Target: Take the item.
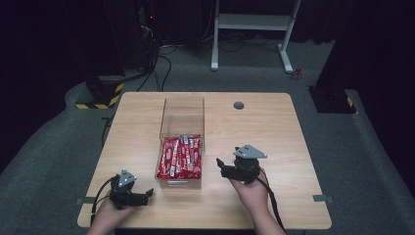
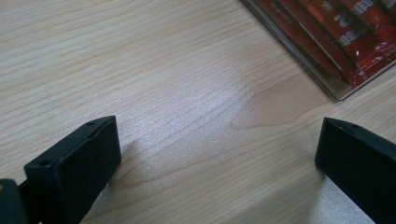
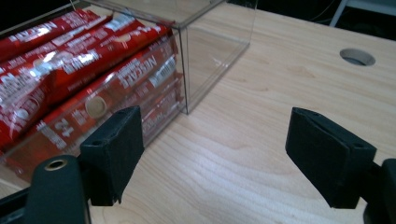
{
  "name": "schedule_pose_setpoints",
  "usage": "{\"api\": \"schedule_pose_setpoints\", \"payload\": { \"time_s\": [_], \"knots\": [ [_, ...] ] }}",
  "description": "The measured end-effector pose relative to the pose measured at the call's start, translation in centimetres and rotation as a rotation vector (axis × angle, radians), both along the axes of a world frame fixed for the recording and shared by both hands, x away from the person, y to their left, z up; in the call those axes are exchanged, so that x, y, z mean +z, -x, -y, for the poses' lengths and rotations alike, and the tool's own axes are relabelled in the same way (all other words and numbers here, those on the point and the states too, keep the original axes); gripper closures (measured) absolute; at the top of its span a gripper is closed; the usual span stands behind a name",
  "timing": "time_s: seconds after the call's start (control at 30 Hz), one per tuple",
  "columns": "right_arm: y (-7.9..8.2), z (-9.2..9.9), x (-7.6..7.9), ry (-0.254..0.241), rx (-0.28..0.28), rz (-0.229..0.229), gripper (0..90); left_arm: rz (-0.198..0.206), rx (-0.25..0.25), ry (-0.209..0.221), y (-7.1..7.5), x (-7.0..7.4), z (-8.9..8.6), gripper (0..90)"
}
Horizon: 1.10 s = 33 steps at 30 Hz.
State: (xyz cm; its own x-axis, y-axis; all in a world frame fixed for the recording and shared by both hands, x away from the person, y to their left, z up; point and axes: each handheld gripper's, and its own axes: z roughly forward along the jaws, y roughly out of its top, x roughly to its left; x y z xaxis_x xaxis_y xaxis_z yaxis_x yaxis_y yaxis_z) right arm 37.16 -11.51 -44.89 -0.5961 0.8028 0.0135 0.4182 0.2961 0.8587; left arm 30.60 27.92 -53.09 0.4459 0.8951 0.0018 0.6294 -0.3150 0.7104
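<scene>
The right gripper (image 1: pixel 221 165), jaws wide apart and empty, hovers just beside the clear box (image 1: pixel 182 113) of red sachets (image 1: pixel 180 156) at mid-table. Reaching in carelessly, a jaw could likely knock the box wall and shove it.

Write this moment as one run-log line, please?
left gripper: open, empty, near table | right gripper: open, empty, beside clear box | red packets: in box, untouched
</scene>
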Motion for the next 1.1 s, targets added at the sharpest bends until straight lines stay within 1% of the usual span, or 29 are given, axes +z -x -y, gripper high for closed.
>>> {"api": "schedule_pose_setpoints", "payload": {
  "time_s": [0.07, 0.2, 0.33, 0.37, 0.4, 0.43, 0.47, 0.57, 0.7, 0.93, 1.1],
  "knots": [
    [-0.1, -0.3, 0.4, -0.015, 0.004, 0.013, 19.5, 0.000, 0.000, 0.000, 0.0, 0.0, 0.0, 0.6],
    [-0.3, -0.6, 0.7, -0.021, 0.008, 0.024, 19.7, 0.000, 0.000, 0.001, 0.0, 0.0, 0.0, 0.6],
    [-0.3, -0.8, 0.4, -0.038, 0.005, 0.029, 20.5, 0.000, 0.000, 0.001, 0.0, 0.0, 0.0, 0.6],
    [-0.3, -1.0, 0.2, -0.026, 0.019, 0.018, 20.5, 0.001, -0.001, -0.003, 0.0, 0.0, 0.0, 0.6],
    [-0.3, -1.0, 0.2, -0.026, 0.019, 0.018, 20.5, 0.001, -0.001, -0.003, 0.0, 0.0, 0.0, 0.6],
    [-0.3, -1.0, 0.2, -0.008, 0.023, 0.022, 20.5, 0.000, 0.000, 0.000, 0.0, 0.0, 0.0, 0.6],
    [-0.3, -1.0, 0.2, -0.008, 0.023, 0.022, 20.5, 0.000, 0.000, 0.000, 0.0, 0.0, 0.0, 0.6],
    [-0.2, -0.9, 0.4, -0.031, 0.024, 0.028, 20.7, 0.001, 0.001, 0.002, 0.0, 0.0, 0.0, 0.6],
    [0.0, -0.9, 0.5, -0.039, 0.031, 0.031, 21.0, 0.001, 0.001, 0.002, 0.0, 0.0, 0.0, 0.6],
    [0.6, -1.7, 0.7, -0.044, 0.073, 0.031, 21.0, 0.001, 0.001, 0.001, 0.0, 0.0, 0.0, 0.6],
    [1.2, -2.7, 1.0, -0.052, 0.102, 0.043, 21.0, 0.001, 0.001, 0.001, 0.0, 0.0, 0.0, 0.6]
  ]
}}
